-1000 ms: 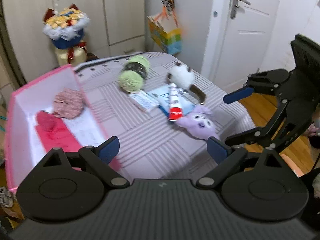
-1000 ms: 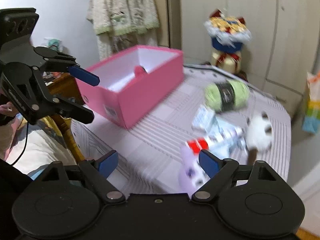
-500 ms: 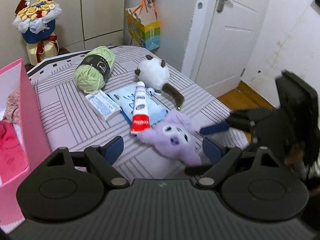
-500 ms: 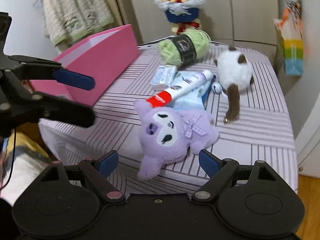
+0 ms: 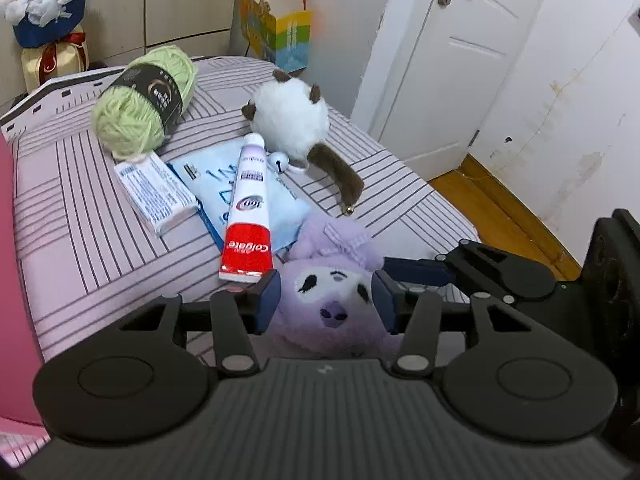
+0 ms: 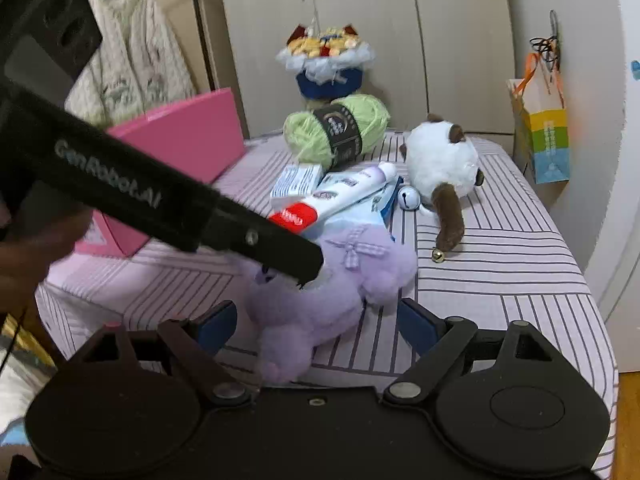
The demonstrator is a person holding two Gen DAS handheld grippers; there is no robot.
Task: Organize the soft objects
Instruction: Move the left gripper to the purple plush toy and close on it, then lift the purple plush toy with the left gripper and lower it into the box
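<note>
Squeezing the head of the purple plush point(image 5: 336, 248) with the left gripper point(image 5: 326, 300), jaws just closed in on both cheeks. Right gripper point(image 6: 316, 324) spread wide around the plush's bottom end, pinching nothing. Plush lying at the worktop point(image 5: 80, 248) edge.

Hold soft but firm. Lift straight up, clear of the toothpaste point(image 5: 248, 216) touching the plush. Then over to the pink box point(image 6: 188, 136), left of the plush.

Counted: two plush toys, with the white one point(image 5: 290, 120) behind the purple plush. One yarn ball point(image 5: 144, 100), one toothpaste, one small carton point(image 5: 154, 192), one blue pack point(image 5: 212, 188), one box.

Tabletop point(image 5: 92, 248), striped lilac cloth. Lying on it: green yarn skein point(image 5: 144, 102) far left, white-brown plush point(image 5: 290, 122) far right, tissue pack point(image 5: 154, 194), blue packet point(image 5: 256, 200), purple plush point(image 5: 332, 284) near, pink box point(image 6: 176, 148) left.
</note>
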